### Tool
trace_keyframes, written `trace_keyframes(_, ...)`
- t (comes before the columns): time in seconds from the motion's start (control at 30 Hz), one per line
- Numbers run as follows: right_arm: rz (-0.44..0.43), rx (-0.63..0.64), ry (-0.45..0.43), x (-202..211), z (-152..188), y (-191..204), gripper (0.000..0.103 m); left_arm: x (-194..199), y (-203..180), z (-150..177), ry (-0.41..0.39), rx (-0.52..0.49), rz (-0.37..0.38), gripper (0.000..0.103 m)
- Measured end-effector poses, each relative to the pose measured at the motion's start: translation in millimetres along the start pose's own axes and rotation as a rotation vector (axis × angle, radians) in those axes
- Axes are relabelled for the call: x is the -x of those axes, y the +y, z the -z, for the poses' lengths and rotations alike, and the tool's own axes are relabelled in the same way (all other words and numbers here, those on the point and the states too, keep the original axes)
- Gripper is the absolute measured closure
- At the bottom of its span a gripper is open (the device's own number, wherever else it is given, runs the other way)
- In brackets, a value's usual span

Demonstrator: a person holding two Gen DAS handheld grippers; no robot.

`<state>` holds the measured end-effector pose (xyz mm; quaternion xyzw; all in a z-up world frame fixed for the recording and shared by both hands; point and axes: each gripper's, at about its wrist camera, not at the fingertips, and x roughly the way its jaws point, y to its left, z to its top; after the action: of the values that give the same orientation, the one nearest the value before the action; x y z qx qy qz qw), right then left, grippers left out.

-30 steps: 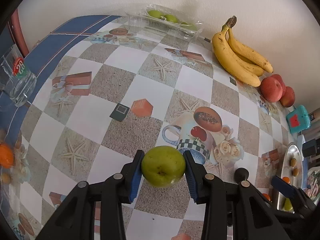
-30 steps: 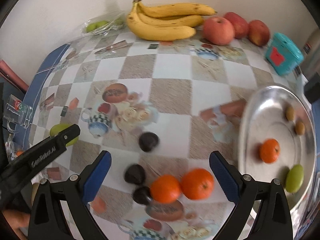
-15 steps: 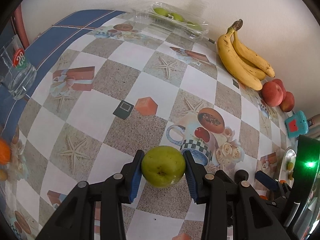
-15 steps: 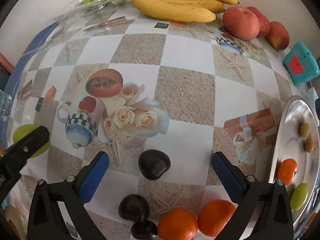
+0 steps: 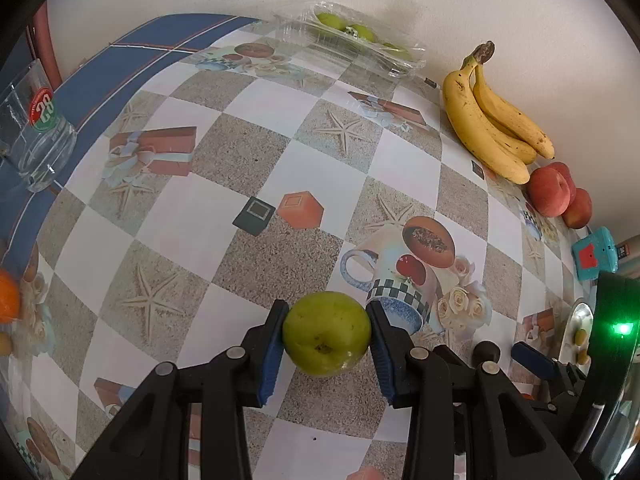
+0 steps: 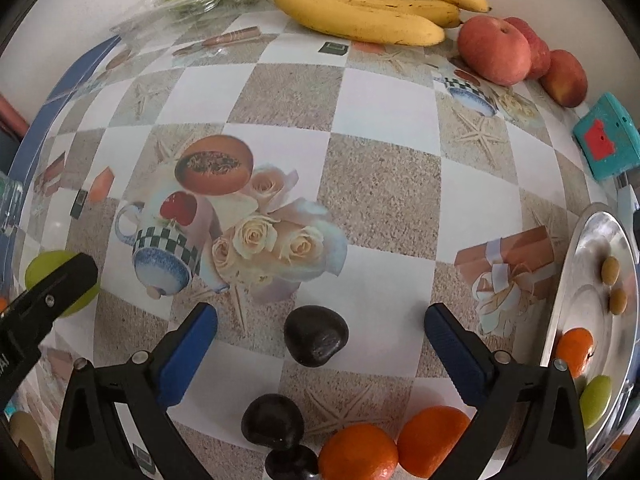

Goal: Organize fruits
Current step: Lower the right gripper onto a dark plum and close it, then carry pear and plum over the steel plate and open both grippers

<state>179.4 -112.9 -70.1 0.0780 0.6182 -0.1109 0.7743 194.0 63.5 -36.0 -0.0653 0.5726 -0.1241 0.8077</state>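
Note:
My left gripper (image 5: 327, 334) is shut on a green apple (image 5: 326, 333) and holds it just above the patterned tablecloth. The apple also shows at the left edge of the right wrist view (image 6: 50, 268), behind the left gripper's finger. My right gripper (image 6: 320, 336) is open and empty, its jaws on either side of a dark plum (image 6: 315, 341). Two more dark plums (image 6: 272, 426) and two oranges (image 6: 358, 452) lie close beneath it. A silver plate (image 6: 592, 240) at the right holds an orange, a green fruit and two small brownish fruits.
Bananas (image 6: 360, 4) and red apples (image 6: 494, 50) lie along the back wall, with a clear plastic tray of green fruit (image 5: 352, 42) to their left. A teal box (image 6: 606, 138) sits at the right. A glass (image 5: 34, 124) stands at the table's left edge.
The right gripper has moved forward and down over the dark plums, which now lie between its open jaws. The left gripper still holds the apple and has shifted slightly.

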Motion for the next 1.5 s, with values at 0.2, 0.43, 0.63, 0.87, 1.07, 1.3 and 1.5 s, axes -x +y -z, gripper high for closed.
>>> trace_keyframes(0.2, -0.008, 0.022, -0.026, 3.1, 4.8, -0.3, 0.0, -0.3, -1.4, 0.2, 0.002, -0.006, 0.002, 0.061)
trace_keyframes(0.43, -0.008, 0.028, -0.051, 4.6, 11.0, 2.2, 0.0, -2.7, -2.3, 0.7, 0.006, -0.013, -0.001, 0.061)
trace_keyframes(0.63, -0.013, 0.063, -0.087, 14.9, 27.3, 12.4, 0.017, -4.0, -3.3, 1.0, 0.008, -0.018, 0.0, 0.061)
trace_keyframes(0.87, -0.015, 0.059, -0.09, 25.6, 29.6, 20.1, 0.054, -5.2, -2.9, 0.7, 0.015, -0.019, 0.003, 0.061)
trace_keyframes(1.07, -0.022, 0.054, -0.08, 28.7, 33.4, 17.3, 0.074, -4.7, -2.4, 0.9, 0.014, -0.02, 0.004, 0.061)
trace_keyframes(1.3, -0.031, 0.051, -0.079, 30.7, 31.6, 5.8, 0.075, -2.3, -3.2, -0.2, 0.008, -0.028, 0.004, 0.061)
trace_keyframes(1.5, -0.05, 0.036, -0.124, 50.8, 31.5, 5.3, 0.075, 1.3, -5.5, 0.6, 0.004, -0.038, -0.002, 0.061)
